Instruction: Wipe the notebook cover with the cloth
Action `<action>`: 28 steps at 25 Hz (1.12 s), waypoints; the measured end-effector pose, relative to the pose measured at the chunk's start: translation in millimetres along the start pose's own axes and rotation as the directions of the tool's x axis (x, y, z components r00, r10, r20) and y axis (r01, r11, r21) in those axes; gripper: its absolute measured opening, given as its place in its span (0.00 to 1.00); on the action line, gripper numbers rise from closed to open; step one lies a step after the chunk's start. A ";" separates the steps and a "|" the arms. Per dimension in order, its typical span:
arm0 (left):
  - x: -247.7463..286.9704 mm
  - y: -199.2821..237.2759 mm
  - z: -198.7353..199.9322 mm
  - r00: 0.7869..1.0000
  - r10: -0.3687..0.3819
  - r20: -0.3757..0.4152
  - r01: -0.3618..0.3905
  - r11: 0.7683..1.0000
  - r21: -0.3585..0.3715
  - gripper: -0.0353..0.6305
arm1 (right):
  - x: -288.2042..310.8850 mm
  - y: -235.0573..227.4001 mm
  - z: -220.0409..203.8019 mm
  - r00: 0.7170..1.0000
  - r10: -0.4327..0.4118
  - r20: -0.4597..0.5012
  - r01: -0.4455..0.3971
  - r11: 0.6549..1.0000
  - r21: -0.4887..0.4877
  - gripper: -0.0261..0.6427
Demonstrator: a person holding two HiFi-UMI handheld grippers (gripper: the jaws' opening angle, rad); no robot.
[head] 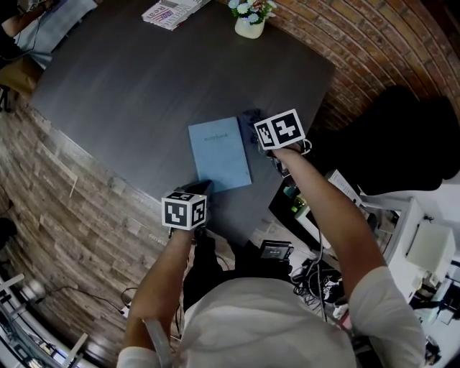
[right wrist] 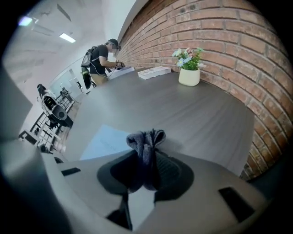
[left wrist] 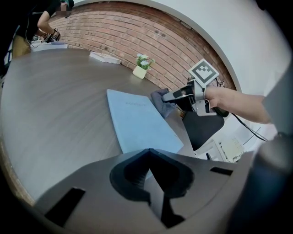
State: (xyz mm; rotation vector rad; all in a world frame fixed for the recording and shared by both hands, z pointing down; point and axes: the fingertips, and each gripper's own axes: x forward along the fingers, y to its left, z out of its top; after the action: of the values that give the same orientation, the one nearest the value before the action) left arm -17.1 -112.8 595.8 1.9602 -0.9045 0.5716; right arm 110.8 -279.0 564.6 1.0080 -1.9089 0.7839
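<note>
A light blue notebook (head: 219, 153) lies flat near the front edge of the dark table (head: 129, 79). My right gripper (head: 263, 135) is shut on a bunched dark grey-blue cloth (head: 250, 117), holding it just off the notebook's far right corner. In the right gripper view the cloth (right wrist: 145, 145) sticks up between the jaws, and the notebook (right wrist: 106, 141) lies to the left. My left gripper (head: 199, 189) is shut, with its tips over the notebook's near left corner (left wrist: 137, 123). Whether it pinches that corner is hidden. From the left gripper view, the right gripper (left wrist: 176, 96) and cloth (left wrist: 161, 101) show beside the notebook.
A small white pot of flowers (head: 250, 19) and a stack of magazines (head: 171, 11) sit at the table's far side. A person (right wrist: 101, 58) stands at the far end. A black chair (head: 406, 136) and cluttered equipment (head: 316, 273) lie to my right.
</note>
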 end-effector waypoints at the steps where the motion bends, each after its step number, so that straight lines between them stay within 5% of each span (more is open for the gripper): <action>1: -0.3 -0.1 -0.3 1.000 0.002 0.001 -0.002 1.000 0.001 0.06 | -4.0 -4.2 -0.6 1.000 -0.015 0.003 0.015 1.000 -0.007 0.19; 9: -10.0 -3.0 -11.2 1.000 -0.017 -0.002 0.017 1.000 -0.016 0.07 | -25.2 7.0 7.4 0.998 0.025 0.051 -0.025 1.000 -0.009 0.19; 20: -10.4 -2.1 -16.0 1.000 -0.012 0.001 0.012 0.999 -0.035 0.06 | -0.1 122.3 5.2 0.955 0.294 0.039 -0.295 0.955 0.026 0.19; 28: -9.1 -5.5 -16.1 1.000 0.024 0.012 -0.025 0.996 0.081 0.06 | 33.0 181.9 -9.4 0.913 0.408 -0.027 -0.405 0.911 0.080 0.19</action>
State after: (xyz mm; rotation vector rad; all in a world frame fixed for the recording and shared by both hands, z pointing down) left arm -19.2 -93.7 594.9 2.0292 -0.9264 0.6205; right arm -53.8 -194.8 571.7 0.6297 -2.0950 1.1087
